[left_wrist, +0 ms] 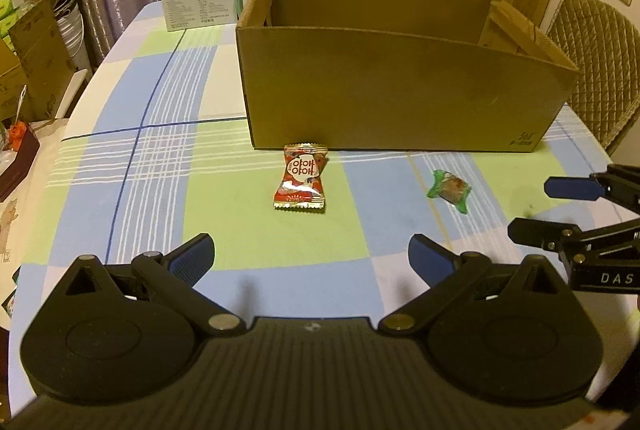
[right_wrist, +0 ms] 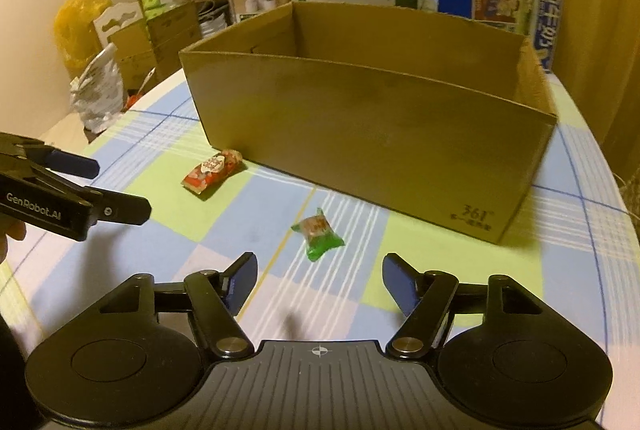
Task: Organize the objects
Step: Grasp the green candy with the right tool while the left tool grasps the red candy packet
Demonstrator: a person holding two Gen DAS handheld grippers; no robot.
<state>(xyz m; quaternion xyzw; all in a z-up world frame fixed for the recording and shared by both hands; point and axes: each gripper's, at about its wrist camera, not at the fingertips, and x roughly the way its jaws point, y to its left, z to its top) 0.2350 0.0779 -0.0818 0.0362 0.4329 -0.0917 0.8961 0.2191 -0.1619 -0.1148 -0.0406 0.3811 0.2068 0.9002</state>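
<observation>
Both my left claw (left_wrist: pixel 311 262) and right claw (right_wrist: pixel 319 280) are spread wide and hold nothing. The red candy (left_wrist: pixel 302 178) and green candy (right_wrist: pixel 319 233) lie on the table (left_wrist: pixel 160 150) beside the cardboard box (left_wrist: pixel 392 102), so I think both are left to do.

The left tongs (left_wrist: pixel 311 257) and right tongs (right_wrist: pixel 319 280) were both held low and level, side by side, each with its blue-padded jaws spread wide and gripping nothing.

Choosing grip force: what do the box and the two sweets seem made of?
Box: matte brown cardboard, with thin cut edges. Red sweet: glossy foil-like wrapper, crimped ends, glints. Green sweet: shiny, seemingly see-through plastic film, twisted and crinkled.
</observation>
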